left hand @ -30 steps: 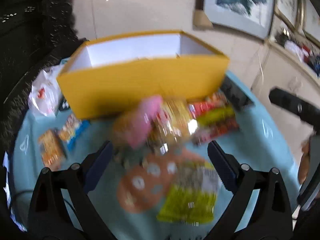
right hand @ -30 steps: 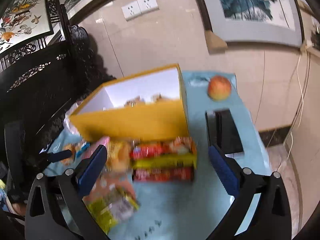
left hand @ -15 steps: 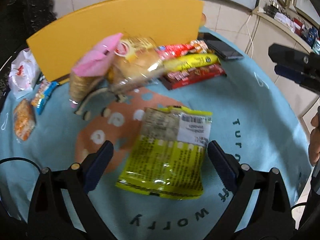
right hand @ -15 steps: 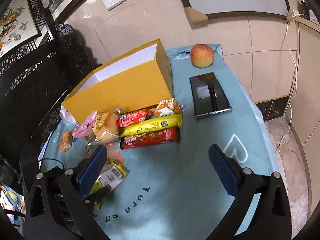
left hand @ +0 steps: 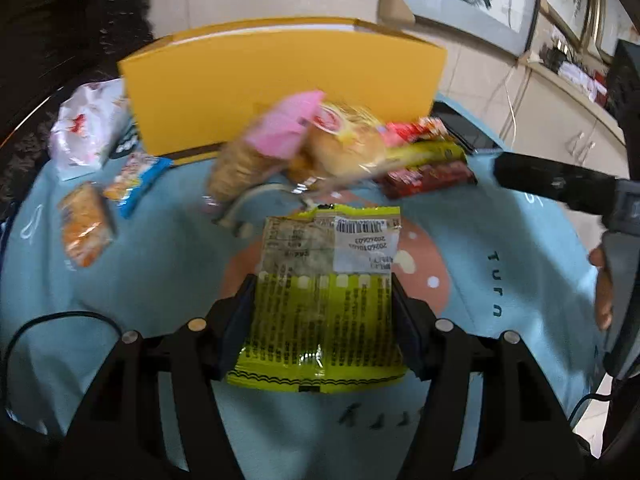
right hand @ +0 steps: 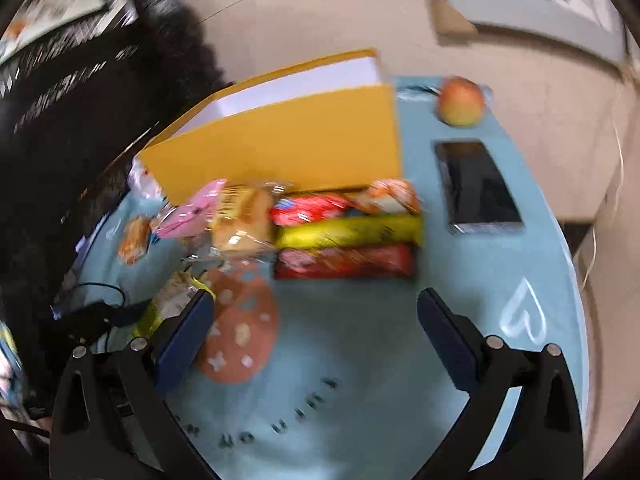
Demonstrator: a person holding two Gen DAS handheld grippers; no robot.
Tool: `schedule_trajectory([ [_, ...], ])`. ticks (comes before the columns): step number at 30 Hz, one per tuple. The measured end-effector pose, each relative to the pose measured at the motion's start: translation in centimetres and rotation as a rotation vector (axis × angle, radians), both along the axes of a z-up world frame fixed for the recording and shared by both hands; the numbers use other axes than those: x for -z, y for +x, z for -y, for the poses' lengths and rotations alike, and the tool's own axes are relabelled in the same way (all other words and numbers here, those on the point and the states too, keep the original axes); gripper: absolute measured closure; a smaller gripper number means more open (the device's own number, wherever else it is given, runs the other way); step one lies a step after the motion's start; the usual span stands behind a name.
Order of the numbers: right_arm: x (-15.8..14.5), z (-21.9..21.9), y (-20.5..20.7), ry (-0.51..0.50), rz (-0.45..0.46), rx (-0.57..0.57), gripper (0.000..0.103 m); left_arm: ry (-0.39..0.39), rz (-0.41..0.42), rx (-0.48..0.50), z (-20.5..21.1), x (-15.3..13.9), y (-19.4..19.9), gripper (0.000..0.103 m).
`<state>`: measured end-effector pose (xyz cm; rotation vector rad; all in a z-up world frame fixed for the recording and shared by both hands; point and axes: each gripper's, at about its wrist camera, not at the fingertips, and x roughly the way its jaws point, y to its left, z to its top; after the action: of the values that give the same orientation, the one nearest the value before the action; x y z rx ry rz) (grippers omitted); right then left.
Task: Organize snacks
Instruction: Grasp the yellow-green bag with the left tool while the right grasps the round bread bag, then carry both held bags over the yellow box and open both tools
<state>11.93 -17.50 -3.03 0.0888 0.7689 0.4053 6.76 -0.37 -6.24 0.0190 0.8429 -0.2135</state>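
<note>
Closing left gripper [left hand: 323, 316], jaws either side of the yellow-green snack packet [left hand: 325, 296] and touching its edges, though a firm squeeze could not be told. Packet flat on the light blue cloth [left hand: 160, 272], over its salmon mushroom print. Beyond it, heaped together: pink wafer pack [left hand: 264, 148], wrapped bun [left hand: 344, 144], then red, yellow and dark red bars [left hand: 428, 168] pressed up to the yellow box [left hand: 280, 84]. Off to the left, an orange snack [left hand: 84, 228], a blue-edged one [left hand: 136, 176], a white bag [left hand: 86, 124].

Right gripper [right hand: 316, 336] wide apart, nothing between, over bare cloth just short of the bars. Phone [right hand: 476, 186] and apple [right hand: 460, 100] farther right, apart from the snacks.
</note>
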Motion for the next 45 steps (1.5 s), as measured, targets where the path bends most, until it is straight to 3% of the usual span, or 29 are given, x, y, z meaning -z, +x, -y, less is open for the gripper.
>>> schedule_trajectory([
  [5, -0.7, -5.9, 2.1, -0.125, 0.054, -0.075, 0.001, -0.028, 0.02, -0.029, -1.9, -0.6, 0.1, 0.039],
  [9, 0.1, -9.7, 4.2, -0.257, 0.042, -0.077, 0.001, -0.04, 0.01, -0.054, -3.0, 0.1, 0.4, 0.039],
  [14, 1.2, -10.9, 6.3, -0.263, 0.01, -0.041, 0.002, -0.064, 0.003, -0.088, -4.4, 0.7, 1.0, 0.039],
  [15, 1.5, -10.9, 6.7, -0.258, -0.007, -0.037, 0.009, -0.066, 0.001, -0.09, -4.5, 0.9, 1.1, 0.039],
  [16, 2.0, -10.7, 7.4, -0.247, -0.043, -0.034, 0.032, -0.066, -0.003, -0.091, -4.6, 1.0, 1.1, 0.039],
  [17, 2.4, -10.4, 7.8, -0.226, -0.075, -0.032, 0.041, -0.067, -0.007, -0.094, -4.6, 1.1, 1.2, 0.039],
  [19, 2.7, -9.0, 8.0, -0.153, -0.092, -0.02, 0.049, -0.07, -0.008, -0.094, -4.7, 1.1, 1.2, 0.039],
  [24, 1.3, -5.1, 5.9, -0.029, -0.07, 0.003, 0.05, -0.064, 0.005, -0.113, -5.0, 0.5, 1.1, 0.039],
  [29, -0.7, -1.9, 3.6, 0.033, -0.025, 0.003, 0.05, -0.047, 0.051, -0.12, -4.8, -1.4, 0.6, 0.039],
  [39, -4.4, 1.5, 0.5, 0.112, 0.084, -0.013, 0.05, -0.025, 0.172, -0.075, -2.8, -7.0, -0.9, 0.039],
  [45, -7.3, 2.6, 0.7, 0.159, 0.174, -0.019, 0.05, -0.004, 0.238, -0.069, -1.3, -11.4, 1.5, 0.038],
])
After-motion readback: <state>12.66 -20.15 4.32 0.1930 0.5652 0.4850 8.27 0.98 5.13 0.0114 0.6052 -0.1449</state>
